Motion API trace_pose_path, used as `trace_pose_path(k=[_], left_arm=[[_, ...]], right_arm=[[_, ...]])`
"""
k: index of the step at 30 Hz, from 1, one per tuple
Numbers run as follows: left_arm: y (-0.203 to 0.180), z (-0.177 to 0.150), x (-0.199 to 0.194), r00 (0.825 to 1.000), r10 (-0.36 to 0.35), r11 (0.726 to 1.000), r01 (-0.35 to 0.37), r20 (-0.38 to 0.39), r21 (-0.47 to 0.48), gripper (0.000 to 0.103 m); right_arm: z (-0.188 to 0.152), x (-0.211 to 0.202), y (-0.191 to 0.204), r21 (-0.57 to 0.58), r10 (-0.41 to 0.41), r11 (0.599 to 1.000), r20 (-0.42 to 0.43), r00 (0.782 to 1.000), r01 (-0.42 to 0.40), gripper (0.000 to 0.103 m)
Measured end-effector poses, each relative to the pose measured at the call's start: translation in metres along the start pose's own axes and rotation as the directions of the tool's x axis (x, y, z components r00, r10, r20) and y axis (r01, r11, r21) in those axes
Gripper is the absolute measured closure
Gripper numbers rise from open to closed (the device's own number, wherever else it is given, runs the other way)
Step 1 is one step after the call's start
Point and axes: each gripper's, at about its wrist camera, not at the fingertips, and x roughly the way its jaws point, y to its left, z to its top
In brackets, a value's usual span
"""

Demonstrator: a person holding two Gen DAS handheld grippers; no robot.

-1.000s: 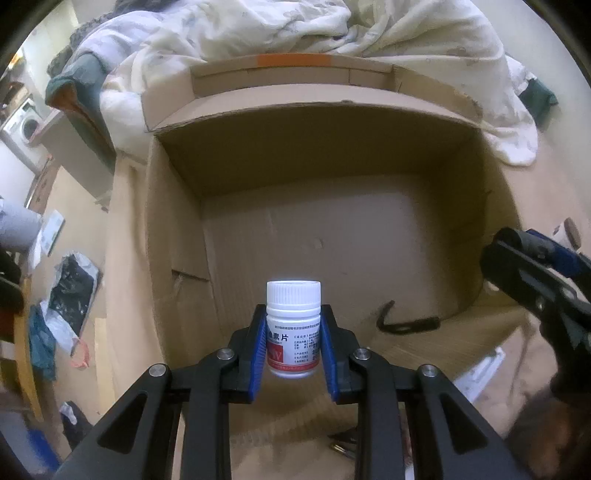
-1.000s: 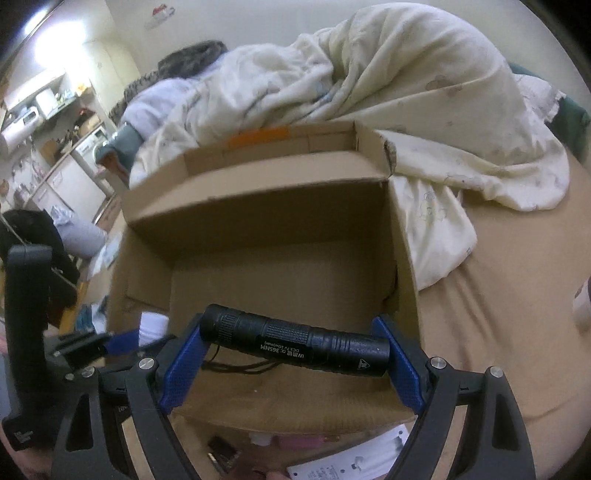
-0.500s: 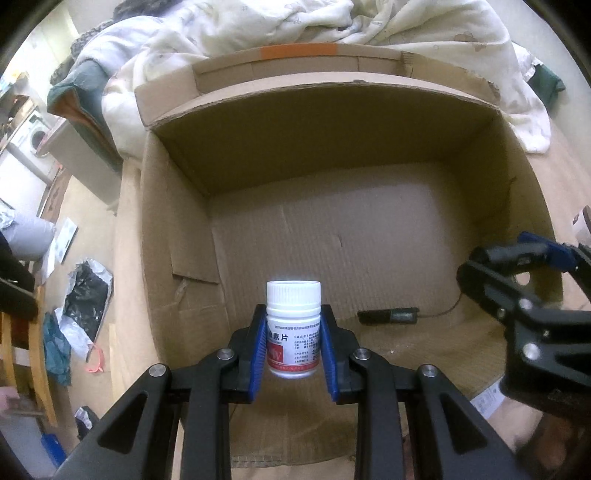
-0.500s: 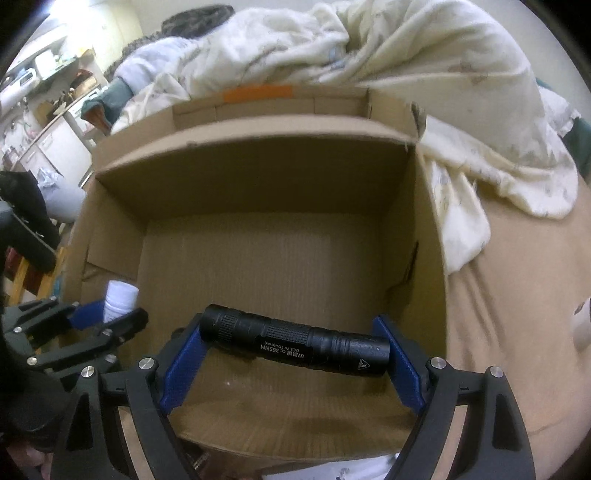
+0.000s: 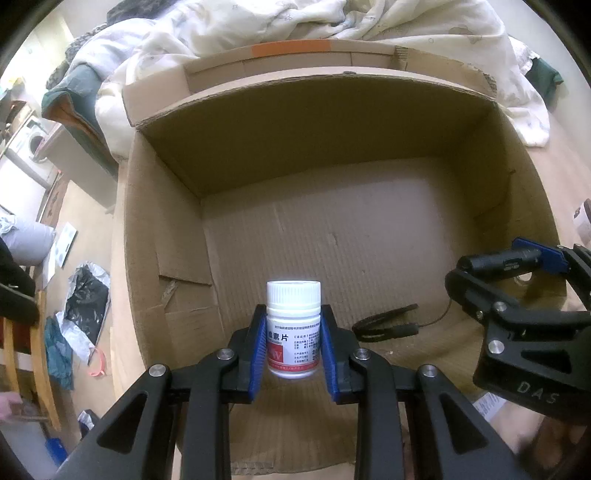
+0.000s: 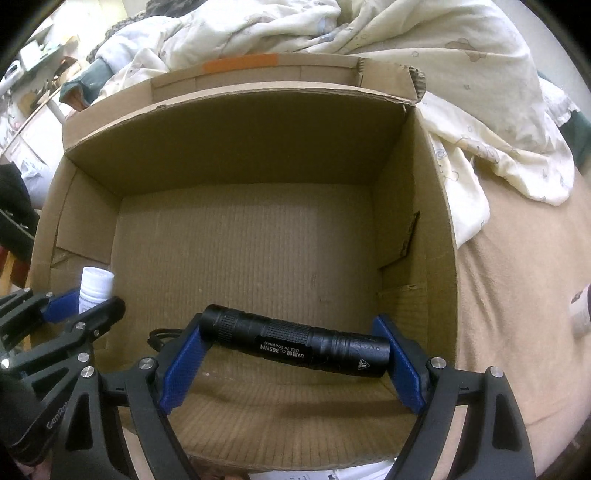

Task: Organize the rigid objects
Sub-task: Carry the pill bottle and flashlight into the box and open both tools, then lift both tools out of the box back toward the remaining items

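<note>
Bedroom scene: rumpled cream duvet (image 5: 332, 26) piled behind the work area, tan bed surface (image 6: 517, 295) to the right of it, floor clutter off to the left edge in the left wrist view. Open cardboard box (image 5: 162, 236) sits in front of the duvet, flaps up, orange tape strip (image 5: 290, 47) on the far flap; box floor mostly bare, with a thin black cable (image 5: 386, 325) lying near the front right. Left gripper (image 5: 294, 345) is over the front edge of the box, blue pads clamped narrow on a white pill bottle (image 5: 293, 328); bottle is upright, ribbed white cap on top, red-and-white label with printed text facing the camera, held above the box floor. Can't tell how far above. Right gripper (image 6: 291, 363) is over the front right of the box, pads spread wide and gripping a black flashlight (image 6: 295, 341) end to end; flashlight lies crosswise between the pads, slightly tilted with its right end lower, white lettering on the barrel. Each gripper shows in the other's view: right one with the flashlight at the right edge of the left wrist view, left one with the bottle at the lower left of the right wrist view. Bottle and flashlight are well apart, both inside the box opening.
</note>
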Motion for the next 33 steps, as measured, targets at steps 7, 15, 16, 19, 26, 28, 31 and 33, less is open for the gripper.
trace_pose_path(k=[7, 15, 16, 19, 26, 28, 31, 33], left_arm=[[-0.002, 0.000, 0.002, 1.000, 0.002, 1.000, -0.002, -0.004, 0.004, 0.079], [0.002, 0.004, -0.005, 1.000, -0.016, 1.000, 0.016, 0.021, -0.013, 0.053], [0.002, 0.004, -0.006, 0.999, -0.020, 1.000, 0.020, 0.026, -0.016, 0.046], [0.000, 0.004, -0.008, 0.999, -0.019, 1.000, 0.020, 0.034, -0.018, 0.045], [-0.001, 0.004, -0.010, 0.999, -0.015, 1.000, 0.015, 0.043, -0.015, 0.045], [0.000, 0.004, -0.013, 0.999, -0.012, 1.000, 0.013, 0.048, -0.023, 0.045], [0.000, 0.005, -0.019, 0.999, 0.003, 1.000, -0.002, 0.053, -0.014, 0.041], [-0.001, 0.005, -0.025, 0.997, 0.020, 1.000, -0.019, 0.081, -0.013, 0.033]], right_arm=[[0.002, 0.000, 0.002, 0.004, -0.003, 1.000, -0.011, 1.000, 0.003, 0.010], [0.009, -0.004, -0.012, 0.082, 0.049, 0.995, 0.007, 0.999, -0.049, 0.000], [0.009, -0.005, -0.014, 0.100, 0.068, 0.993, 0.010, 0.998, -0.068, 0.000], [0.010, -0.011, -0.021, 0.154, 0.128, 0.979, 0.046, 0.991, -0.133, 0.000], [0.012, -0.030, -0.026, 0.170, 0.141, 0.971, 0.169, 0.975, -0.170, 0.000], [0.011, -0.032, -0.027, 0.168, 0.140, 0.971, 0.182, 0.973, -0.171, 0.000], [0.008, -0.036, -0.028, 0.166, 0.152, 0.968, 0.215, 0.965, -0.190, 0.000], [0.005, -0.039, -0.030, 0.170, 0.152, 0.966, 0.243, 0.958, -0.197, 0.000]])
